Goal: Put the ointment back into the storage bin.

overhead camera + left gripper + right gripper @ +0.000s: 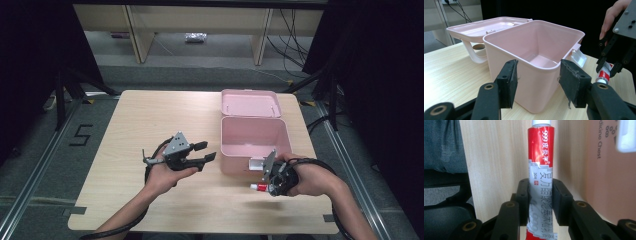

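One "999" tube (540, 170), "Chest" box (609, 182)

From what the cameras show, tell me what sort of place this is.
Probably a lab or recording workspace, not a home: a small wooden table on grey floor, black curtains at both sides, loose cables behind, and a taped floor number.

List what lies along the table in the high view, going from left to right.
Left tongs, open and empty → red and white tube, clamped in the right tongs → right hand. The open pink box overlaps the tube's span, so it is left out.
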The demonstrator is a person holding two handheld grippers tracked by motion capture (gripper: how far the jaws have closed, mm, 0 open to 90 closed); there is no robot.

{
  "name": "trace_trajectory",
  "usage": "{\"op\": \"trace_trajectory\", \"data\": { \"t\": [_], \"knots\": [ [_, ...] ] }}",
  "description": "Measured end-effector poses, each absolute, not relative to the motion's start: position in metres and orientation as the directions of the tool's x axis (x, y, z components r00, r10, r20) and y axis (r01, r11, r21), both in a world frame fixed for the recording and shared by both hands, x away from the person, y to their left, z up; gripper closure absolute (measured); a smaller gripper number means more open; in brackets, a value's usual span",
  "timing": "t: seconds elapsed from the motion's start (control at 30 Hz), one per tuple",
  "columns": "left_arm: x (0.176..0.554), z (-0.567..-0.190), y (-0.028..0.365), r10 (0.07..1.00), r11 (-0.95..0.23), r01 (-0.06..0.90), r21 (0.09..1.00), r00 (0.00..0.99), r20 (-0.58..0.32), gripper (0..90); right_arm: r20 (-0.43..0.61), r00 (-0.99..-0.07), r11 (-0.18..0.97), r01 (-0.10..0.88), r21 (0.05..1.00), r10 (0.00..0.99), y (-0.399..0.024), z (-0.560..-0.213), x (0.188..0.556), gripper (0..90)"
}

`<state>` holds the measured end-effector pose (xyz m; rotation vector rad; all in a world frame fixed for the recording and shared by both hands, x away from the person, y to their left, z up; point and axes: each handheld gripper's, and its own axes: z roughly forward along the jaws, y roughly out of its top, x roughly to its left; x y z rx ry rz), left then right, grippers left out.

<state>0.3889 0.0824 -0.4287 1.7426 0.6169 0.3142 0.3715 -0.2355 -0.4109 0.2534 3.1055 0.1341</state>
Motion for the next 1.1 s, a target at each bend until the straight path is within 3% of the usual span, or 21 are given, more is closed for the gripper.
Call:
{"op": "trace_trajectory", "data": {
  "t": [0.03, 0.17, 0.2, 0.23, 0.27, 0.37, 0.4, 0.83, 0.93, 0.97, 1.07, 1.1],
  "knots": [
    [0.389, -0.429, 0.082, 0.557, -0.159, 0.237, 0.958, 0.823, -0.111, 47.9, -0.023, -0.992, 0.988, 0.123, 0.093, 0.125, -0.235, -0.41, 0.374, 71.0],
    [0.388, -0.429, 0.082, 0.556, -0.16, 0.24, 0.958, 0.823, -0.114, 47.9, -0.019, -0.987, 0.984, 0.157, 0.086, 0.159, -0.235, -0.406, 0.373, 71.0],
    [0.388, -0.429, 0.082, 0.556, -0.16, 0.24, 0.958, 0.824, -0.114, 47.8, -0.026, -0.993, 0.989, 0.111, 0.096, 0.114, -0.235, -0.406, 0.376, 71.0],
    [0.389, -0.429, 0.081, 0.555, -0.16, 0.24, 0.958, 0.824, -0.114, 47.8, -0.029, -0.988, 0.985, 0.151, 0.086, 0.154, -0.235, -0.404, 0.373, 71.0],
    [0.389, -0.429, 0.081, 0.555, -0.159, 0.24, 0.958, 0.824, -0.114, 47.8, -0.028, -0.994, 0.99, 0.102, 0.098, 0.105, -0.234, -0.404, 0.377, 71.0],
    [0.388, -0.429, 0.081, 0.554, -0.16, 0.239, 0.958, 0.825, -0.113, 47.8, -0.034, -0.987, 0.985, 0.151, 0.088, 0.155, -0.235, -0.4, 0.374, 71.0],
    [0.388, -0.429, 0.081, 0.554, -0.16, 0.238, 0.958, 0.825, -0.113, 47.8, -0.032, -0.993, 0.989, 0.109, 0.098, 0.113, -0.235, -0.4, 0.377, 71.0],
    [0.388, -0.43, 0.08, 0.554, -0.162, 0.239, 0.957, 0.825, -0.112, 47.7, -0.057, -0.995, 0.993, 0.083, 0.09, 0.088, -0.235, -0.391, 0.382, 71.0],
    [0.388, -0.43, 0.08, 0.554, -0.163, 0.239, 0.957, 0.825, -0.112, 47.7, -0.027, -0.988, 0.986, 0.149, 0.077, 0.151, -0.235, -0.388, 0.379, 71.0],
    [0.388, -0.43, 0.08, 0.553, -0.162, 0.239, 0.957, 0.825, -0.112, 47.7, -0.057, -0.994, 0.992, 0.09, 0.088, 0.096, -0.235, -0.389, 0.382, 71.0],
    [0.388, -0.43, 0.08, 0.554, -0.161, 0.239, 0.958, 0.825, -0.112, 47.6, -0.051, -0.99, 0.989, 0.127, 0.081, 0.132, -0.235, -0.387, 0.38, 71.0],
    [0.388, -0.43, 0.08, 0.553, -0.163, 0.237, 0.958, 0.826, -0.111, 47.6, -0.049, -0.995, 0.992, 0.087, 0.092, 0.092, -0.234, -0.387, 0.383, 71.0]
  ]
}}
